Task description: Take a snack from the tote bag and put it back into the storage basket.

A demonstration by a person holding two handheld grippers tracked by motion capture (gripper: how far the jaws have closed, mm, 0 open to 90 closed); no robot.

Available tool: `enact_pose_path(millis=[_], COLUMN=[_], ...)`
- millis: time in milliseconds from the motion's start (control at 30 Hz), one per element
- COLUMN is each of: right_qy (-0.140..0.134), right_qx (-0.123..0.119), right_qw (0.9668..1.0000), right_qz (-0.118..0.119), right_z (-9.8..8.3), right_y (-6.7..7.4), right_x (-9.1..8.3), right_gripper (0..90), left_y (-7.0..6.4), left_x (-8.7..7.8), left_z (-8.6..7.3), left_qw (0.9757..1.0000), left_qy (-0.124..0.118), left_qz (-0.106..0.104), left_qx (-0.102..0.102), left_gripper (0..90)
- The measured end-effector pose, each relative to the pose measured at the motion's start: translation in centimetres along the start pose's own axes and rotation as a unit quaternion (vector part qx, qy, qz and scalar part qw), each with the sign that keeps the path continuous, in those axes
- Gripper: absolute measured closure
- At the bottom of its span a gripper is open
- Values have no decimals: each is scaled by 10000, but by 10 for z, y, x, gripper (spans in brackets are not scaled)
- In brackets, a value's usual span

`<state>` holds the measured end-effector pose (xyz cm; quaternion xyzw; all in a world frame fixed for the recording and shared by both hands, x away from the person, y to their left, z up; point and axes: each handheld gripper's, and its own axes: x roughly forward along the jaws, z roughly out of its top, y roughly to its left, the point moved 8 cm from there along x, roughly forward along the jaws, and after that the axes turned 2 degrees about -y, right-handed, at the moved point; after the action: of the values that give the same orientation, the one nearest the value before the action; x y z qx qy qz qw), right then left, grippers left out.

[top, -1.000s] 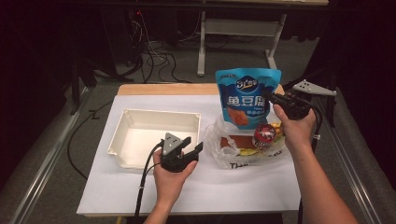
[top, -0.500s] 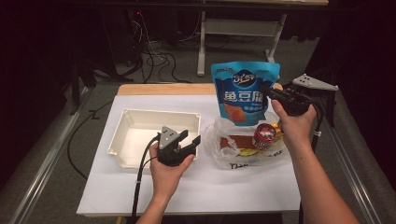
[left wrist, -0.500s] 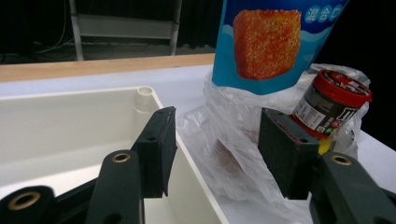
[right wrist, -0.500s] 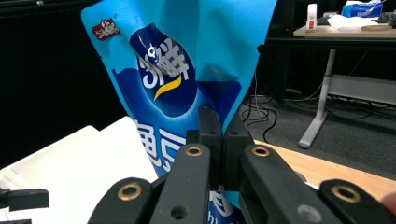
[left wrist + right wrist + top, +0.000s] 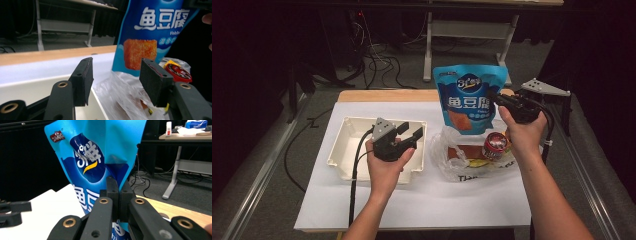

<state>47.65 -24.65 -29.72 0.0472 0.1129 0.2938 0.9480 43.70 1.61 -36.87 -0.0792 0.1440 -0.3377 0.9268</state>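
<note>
Blue foil snack pouch with white lettering and a picture of an orange fried cube (image 5: 469, 97): judged light, thin-walled and crinkly, with slick printed film that could slide from a loose pinch. Soft in the middle, so best taken by a flat sealed edge or side seam rather than the puffed belly; probably nothing fragile inside beyond crushable contents.

Clamped at present in the right tongs (image 5: 117, 195), pads pressed together on the pouch's side edge, film creased and folded where pinched. Held upright in the air above the clear crinkled plastic bag (image 5: 462, 155) on the white-covered table (image 5: 422, 200), clear of the surface, hanging to the left of the right hand (image 5: 522, 135). Below it, inside the bag, a round red-lidded tin (image 5: 495, 146) and some yellow packaging.

Left tongs (image 5: 410, 134) standing apart, about half spread, gripping nothing, poised over the right end of the cream rectangular plastic tray (image 5: 344, 150). Seen along those tongs, pouch ahead and to the right, well beyond the pads (image 5: 153, 82), lower part showing between them but not touched.

Likely worth bringing the free tongs to the opposite side seam or bottom edge for a steadier two-point hold before setting it down in the tray.
</note>
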Motion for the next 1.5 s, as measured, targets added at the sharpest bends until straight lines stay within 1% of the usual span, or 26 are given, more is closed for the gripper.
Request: enact_pose_path(millis=[100, 133, 167, 233, 300, 367, 400, 467, 567, 633, 800, 900, 933, 1067, 1133, 1167, 1233, 1267, 1300, 1367, 1433, 1467, 1500], right_qy=[-7, -6, -10, -12, -3, 4, 9, 7, 18, 29, 59, 71, 67, 35, 49, 40, 61, 67, 59, 26, 17, 23, 18], right_qx=[29, 44, 34, 17, 7, 11, 29, 37, 57, 60, 48, 34, 27, 101, 127, 137, 120, 120, 127, 185, 210, 236, 230], right_qw=[10000, 10000, 10000, 10000, 10000, 9999, 9999, 9999, 9998, 9997, 9995, 9993, 9992, 9987, 9984, 9981, 9979, 9977, 9975, 9970, 9971, 9971, 9972], right_qz=[20, 24, 37, 62, 86, 105, 132, 156, 197, 218, 300, 367, 393, 501, 554, 596, 639, 658, 688, 749, 728, 720, 709], right_z=[0, 0, 0, 1, 0, 0, 0, -1, -2, -4, -7, -9, -9, -10, -11, -12, -14, -15, -17, -18, -19, -19, -20], right_y=[3, 4, 5, 8, 10, 12, 14, 15, 18, 20, 27, 30, 31, 34, 36, 37, 39, 40, 41, 42, 41, 40, 40], right_x=[0, 1, 1, 2, 3, 4, 5, 6, 8, 9, 10, 10, 10, 10, 10, 10, 11, 11, 11, 12, 13, 13, 13], right_gripper=[900, 900, 900, 900, 900, 900, 900, 900, 900, 900, 900, 900, 900, 900, 900, 900, 900, 900, 900, 900, 900, 900, 900], left_y=[2, 3, 3, 3, 2, 1, 0, -2, -6, -7, -11, -14, -15, -18, -19, -20, -22, -21, -21, -21, -22, -24, -26], left_x=[3, 4, 6, 12, 15, 20, 22, 27, 36, 40, 52, 56, 57, 61, 63, 64, 66, 67, 68, 68, 69, 68, 68], left_z=[7, 8, 10, 15, 18, 23, 24, 27, 31, 33, 36, 37, 37, 39, 40, 39, 40, 39, 39, 39, 39, 39, 39], left_qw=[9999, 9999, 9999, 9997, 9995, 9992, 9992, 9989, 9987, 9987, 9982, 9975, 9973, 9966, 9964, 9961, 9949, 9947, 9947, 9941, 9938, 9932, 9928], left_qy=[-12, 7, 8, 34, 8, 3, -5, -23, -27, -36, -63, -138, -125, -245, -257, -227, -230, -206, -227, -221, -170, -136, -110], left_qz=[7, 3, -20, -60, -84, -165, -177, -300, -344, -350, -479, -589, -623, -714, -750, -775, -949, -969, -983, -1049, -1087, -1137, -1173], left_qx=[147, 168, 167, 252, 296, 352, 357, 351, 383, 363, 359, 358, 364, 328, 317, 345, 255, 260, 193, 134, 190, 191, 228], left_gripper=[437, 435, 432, 425, 422, 421, 419, 418, 415, 414, 398, 386, 382, 375, 376, 378, 387, 396, 418, 450, 520, 555, 613])
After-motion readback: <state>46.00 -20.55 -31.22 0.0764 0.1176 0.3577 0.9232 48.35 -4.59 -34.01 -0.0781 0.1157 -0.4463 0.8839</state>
